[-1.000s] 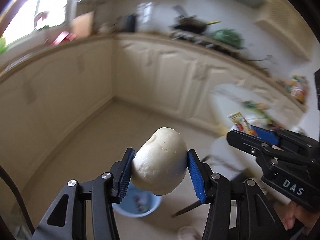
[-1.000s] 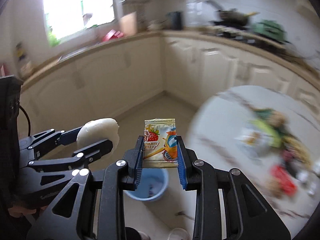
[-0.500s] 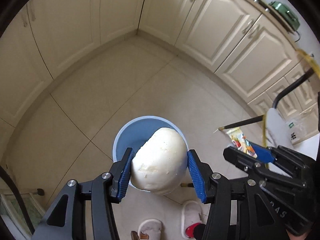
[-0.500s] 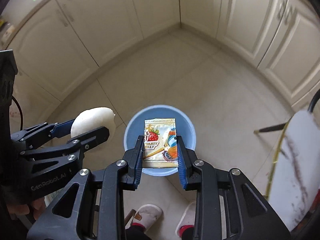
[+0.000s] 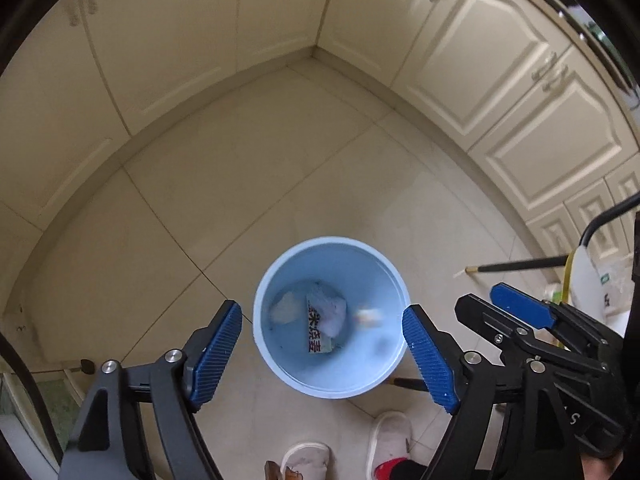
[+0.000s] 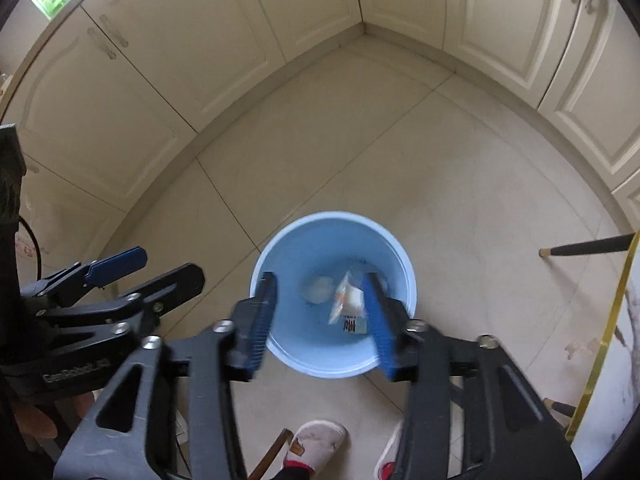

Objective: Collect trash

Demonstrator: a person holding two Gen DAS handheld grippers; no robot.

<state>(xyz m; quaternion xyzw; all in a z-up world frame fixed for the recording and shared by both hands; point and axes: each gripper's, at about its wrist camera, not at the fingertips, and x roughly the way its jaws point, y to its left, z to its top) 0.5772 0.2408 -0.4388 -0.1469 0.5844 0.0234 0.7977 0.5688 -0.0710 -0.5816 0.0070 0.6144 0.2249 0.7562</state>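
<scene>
Hanging over the blue bin (image 5: 332, 316), the left gripper (image 5: 322, 352) has just been opening: its fingers stand spread with nothing between them, where half a second ago they clamped a pale bun. The right gripper (image 6: 320, 320) has likewise just been opening, its fingers parted and empty; the jelly wrapper (image 6: 348, 300) it pinched before now shows blurred inside the bin, beside the pale bun (image 6: 319, 289) near the bottom. An older printed packet (image 5: 322, 326) lies there too. Both pieces look delivered, so this drop seems finished; I judge the next step is fetching more trash. Slippered feet (image 5: 390, 436) stand just near the bin.
</scene>
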